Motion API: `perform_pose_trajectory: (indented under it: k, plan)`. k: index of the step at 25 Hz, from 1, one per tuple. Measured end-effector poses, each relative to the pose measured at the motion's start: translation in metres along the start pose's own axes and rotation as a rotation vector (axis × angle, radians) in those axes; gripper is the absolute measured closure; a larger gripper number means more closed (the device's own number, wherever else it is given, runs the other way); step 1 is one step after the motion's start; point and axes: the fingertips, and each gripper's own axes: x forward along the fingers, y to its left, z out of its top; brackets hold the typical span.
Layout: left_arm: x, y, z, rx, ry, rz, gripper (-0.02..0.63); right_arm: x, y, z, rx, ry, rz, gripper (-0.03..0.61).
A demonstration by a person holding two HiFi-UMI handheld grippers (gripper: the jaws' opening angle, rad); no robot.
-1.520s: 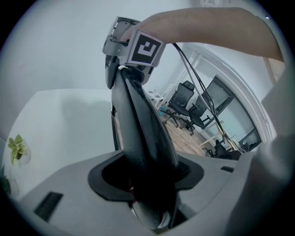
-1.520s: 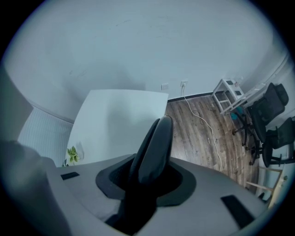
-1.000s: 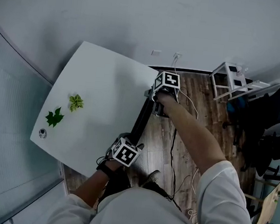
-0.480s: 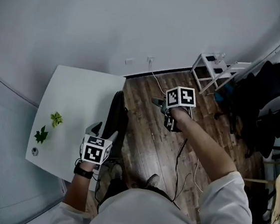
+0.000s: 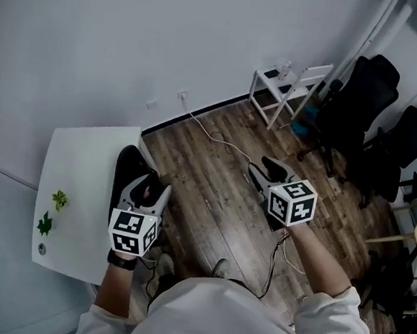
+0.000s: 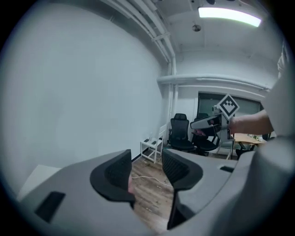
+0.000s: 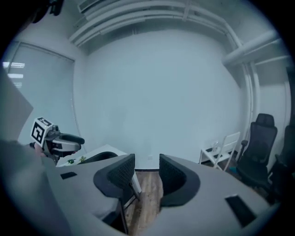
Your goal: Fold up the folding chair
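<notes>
Black folding chair [image 5: 127, 170], white table [image 5: 79, 181], brown plank floor [image 5: 209, 192], 2 marker cubes [image 5: 132, 232] patterned black-and-white.

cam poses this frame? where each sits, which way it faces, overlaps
Head view: on head, steeply down at floor, white table, black folding chair; shows forearms, left gripper, right gripper.
Left gripper view: on left gripper, about level toward white chair; own jaws closing, empty.
Right gripper view: on right gripper, toward wall; own jaws closing, empty.
Shared: each gripper view shows the other gripper; all see white chair.
</notes>
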Motion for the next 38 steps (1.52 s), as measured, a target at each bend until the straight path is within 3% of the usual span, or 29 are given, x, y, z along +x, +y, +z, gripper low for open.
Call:
perform_pose_trajectory:
  k: [6,12,17,28,31,38]
  plan:
    - [0.002,-0.065,0.041,0.042,-0.139,-0.066,0.484,-0.095,-0.007,0.001,-0.174,-0.213,-0.092,0.443]
    - [-0.002,-0.118,0.050,0.108,-0.191,-0.077,0.563,-0.162,-0.017,-0.006,-0.271,-0.319,-0.190,0.509]
    - [0.000,-0.136,0.050,0.118,-0.212,-0.090,0.604,-0.180,-0.023,-0.014,-0.240,-0.347,-0.245,0.557]
    - [0.000,-0.124,0.049,0.115,-0.219,-0.092,0.606,-0.176,-0.017,-0.010,-0.211,-0.385,-0.273,0.561]
    - [0.001,-0.122,0.045,0.103,-0.209,-0.096,0.606,-0.175,-0.015,-0.015,-0.180,-0.349,-0.272,0.561]
    - [-0.002,-0.122,0.045,0.102,-0.203,-0.100,0.606,-0.176,-0.012,-0.013,-0.206,-0.387,-0.270,0.561]
